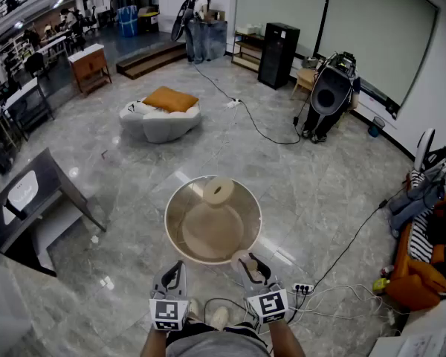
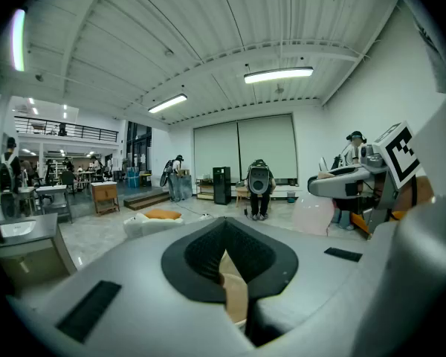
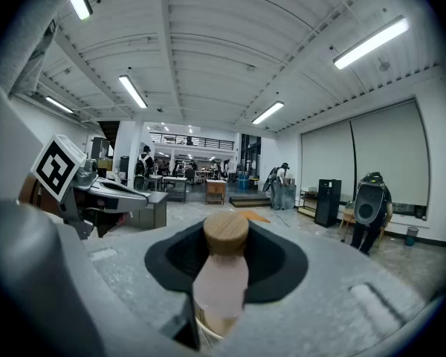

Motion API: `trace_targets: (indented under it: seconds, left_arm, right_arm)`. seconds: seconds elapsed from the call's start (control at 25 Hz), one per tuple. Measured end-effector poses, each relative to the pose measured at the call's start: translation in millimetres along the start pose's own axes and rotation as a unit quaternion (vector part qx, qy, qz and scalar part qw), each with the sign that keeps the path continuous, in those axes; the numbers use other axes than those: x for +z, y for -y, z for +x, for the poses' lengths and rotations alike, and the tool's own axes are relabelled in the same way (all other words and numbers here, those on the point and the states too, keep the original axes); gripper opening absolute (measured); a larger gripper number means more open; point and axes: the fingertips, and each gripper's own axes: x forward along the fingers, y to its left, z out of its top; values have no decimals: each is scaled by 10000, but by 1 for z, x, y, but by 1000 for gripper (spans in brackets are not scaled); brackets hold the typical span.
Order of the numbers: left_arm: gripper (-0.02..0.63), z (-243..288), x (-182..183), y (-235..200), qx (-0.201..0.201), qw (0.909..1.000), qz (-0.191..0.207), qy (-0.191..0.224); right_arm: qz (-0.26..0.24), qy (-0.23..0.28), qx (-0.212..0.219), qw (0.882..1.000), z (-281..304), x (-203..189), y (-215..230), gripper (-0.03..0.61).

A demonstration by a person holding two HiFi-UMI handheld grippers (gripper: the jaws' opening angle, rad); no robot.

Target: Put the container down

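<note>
Nearest, the right gripper (image 1: 247,263) has its jaws half closed round a pale pink handle with a wooden cap (image 3: 225,233). Beside it, the left gripper (image 1: 176,268) has its jaws nearly together on a thin beige edge at the near rim of the round translucent container (image 1: 171,216). Both hold it over the grey marble floor (image 1: 320,177). Farther off stands a white seat with an orange cushion (image 1: 162,117).
</note>
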Motion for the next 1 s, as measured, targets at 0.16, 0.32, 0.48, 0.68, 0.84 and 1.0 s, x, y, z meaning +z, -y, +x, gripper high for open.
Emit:
trace_targets:
  seconds: [0.16,0.32,0.48,0.68,0.84,1.0]
  left_arm:
    - [14,-1,-1,0,8,10000,-6,-3]
    - [14,-2,1,-1,50,10000,-16,8]
    - [14,-5,0,-5,101,9999,-25,17]
    - [14,0,2,-10,142,9999,-6,28]
    - [14,14,9,-23,179,9997,-40,137]
    - [14,39,8,-39,92,9999,-40,92]
  right_arm:
    - [34,-4,-11,10000,0,-9,2,124]
    - [23,44,56,10000,1,-2,1,124]
    - [-4,52,110,9999,5,-1,-4,124]
    - [-34,98,162,9998,15,1,-4,124]
    - [-55,81,220,9997,32,3,-1,124]
    - [-64,89,147,9998,57,7,6,124]
